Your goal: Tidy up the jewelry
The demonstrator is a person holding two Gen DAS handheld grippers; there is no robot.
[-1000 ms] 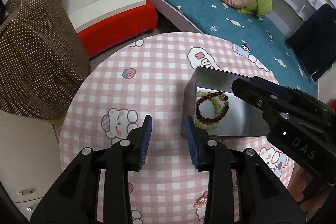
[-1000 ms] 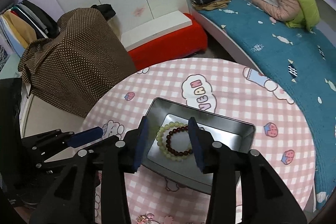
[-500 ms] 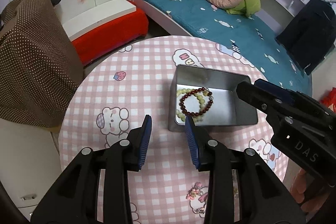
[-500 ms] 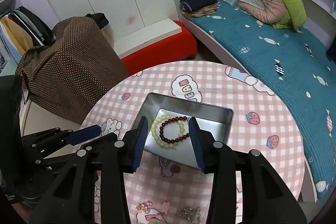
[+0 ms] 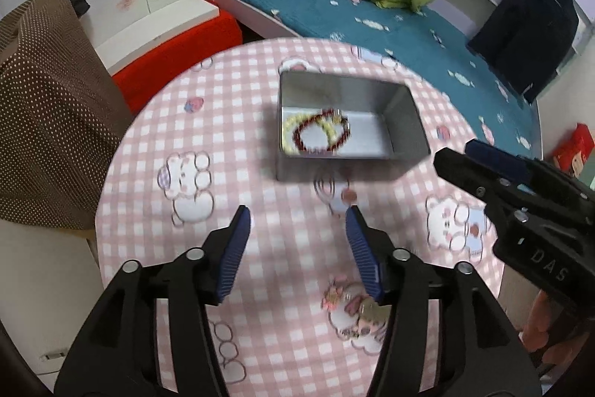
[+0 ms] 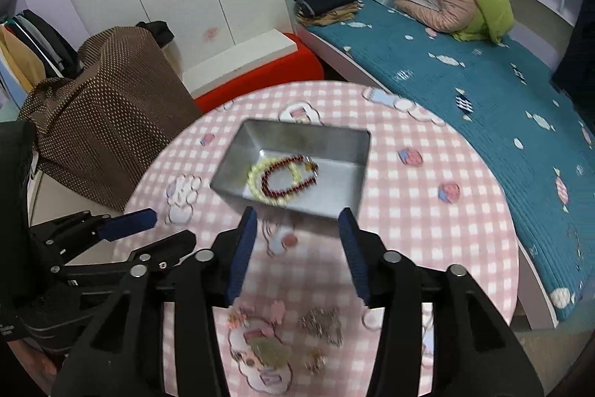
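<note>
Hovering spread and empty, having just been opening, both the left claw point(image 5: 295, 227) and right claw point(image 6: 297, 229) risk scattering the small loose trinkets point(image 6: 319, 322) by closing carelessly.

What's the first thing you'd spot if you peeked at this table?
A shiny metal tin in the middle of the pink checked tablecloth, holding a dark red bead bracelet overlapping a pale yellow bead bracelet. More small jewelry lies loose on the cloth nearer the camera.
</note>
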